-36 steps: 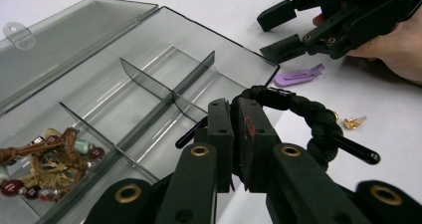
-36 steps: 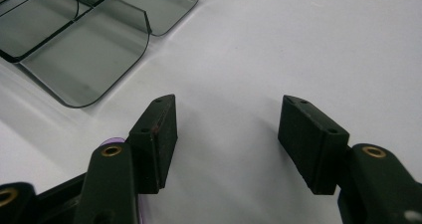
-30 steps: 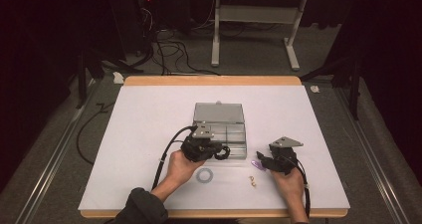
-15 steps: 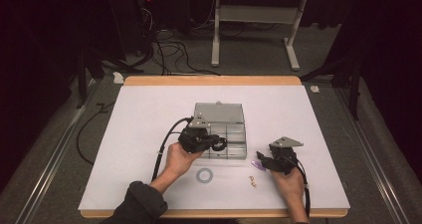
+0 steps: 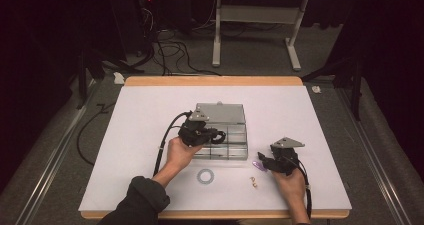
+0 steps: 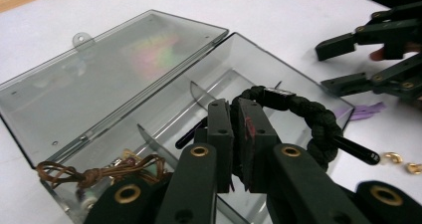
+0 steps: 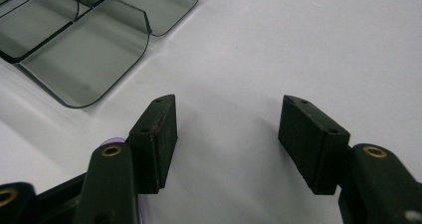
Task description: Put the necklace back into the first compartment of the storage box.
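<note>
A clear grey compartment box (image 5: 235, 146) lies open mid-table, its lid (image 6: 99, 84) flat behind it. My left gripper (image 5: 216, 135) hangs over the box's front compartments, shut on a black braided bracelet (image 6: 311, 122) that loops out to the right of its jaws (image 6: 236, 115). A brown cord bracelet (image 6: 94, 174) lies in one end compartment. My right gripper (image 5: 261, 160) rests on the table to the right of the box (image 7: 84, 50), open (image 7: 226, 129), with nothing between its jaws. A small purple piece (image 5: 257, 165) lies beside its left jaw.
A pale ring (image 5: 205, 175) and two small gold earrings (image 5: 255, 181) lie on the white table in front of the box. The earrings (image 6: 398, 160) and the purple piece (image 6: 366, 110) lie near the right gripper (image 6: 348, 59). Wooden edges border the table.
My left gripper has shifted a little to the left and away from me with the black bracelet still in it. The right gripper has stayed where it was.
</note>
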The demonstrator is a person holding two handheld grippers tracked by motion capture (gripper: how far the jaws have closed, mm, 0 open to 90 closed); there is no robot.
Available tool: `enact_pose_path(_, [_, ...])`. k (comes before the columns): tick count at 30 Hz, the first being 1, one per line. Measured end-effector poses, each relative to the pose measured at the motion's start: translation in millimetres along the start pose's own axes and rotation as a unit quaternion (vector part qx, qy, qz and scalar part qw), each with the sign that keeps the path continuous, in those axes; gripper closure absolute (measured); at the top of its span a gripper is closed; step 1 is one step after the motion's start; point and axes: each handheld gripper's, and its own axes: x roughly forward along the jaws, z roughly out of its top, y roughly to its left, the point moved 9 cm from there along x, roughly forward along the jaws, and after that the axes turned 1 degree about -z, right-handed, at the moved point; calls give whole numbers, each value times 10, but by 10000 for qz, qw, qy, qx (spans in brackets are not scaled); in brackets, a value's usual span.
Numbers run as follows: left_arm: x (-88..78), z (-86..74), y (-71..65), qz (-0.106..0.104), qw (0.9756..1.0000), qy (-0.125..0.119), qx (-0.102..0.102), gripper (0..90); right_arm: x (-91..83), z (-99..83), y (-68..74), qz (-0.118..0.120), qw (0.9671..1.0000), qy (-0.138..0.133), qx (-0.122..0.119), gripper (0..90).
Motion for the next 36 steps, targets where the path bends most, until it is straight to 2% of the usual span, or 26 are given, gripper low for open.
enact_pose_path(7, [64,75,45,115,9999,60,67,850,0,0,1,-4,10000,0,-4,410])
enact_pose_path(11, [135,64,83,156,9998,102,8,848,0,0,0,-6,10000,-1,-10,410])
enact_pose_path(13, [170,61,100,115,9998,109,-107,848,0,0,0,-5,10000,-1,-9,410])
enact_pose_path(19, [255,103,125,190,9996,214,-53,848,0,0,0,-3,10000,-2,-10,410])
enact_pose_path(22, [300,113,134,251,9992,294,48,848,0,0,0,-2,10000,1,-3,410])
enact_pose_path(28, [375,61,182,228,9988,441,51,846,0,0,-2,-4,10000,-4,-15,410])
enact_pose_path(31, [392,49,231,278,9987,431,-41,845,0,0,0,-3,10000,-6,-16,409])
enact_pose_path(36, [433,10,235,316,9979,557,36,844,-1,0,1,3,10000,-4,-21,408])
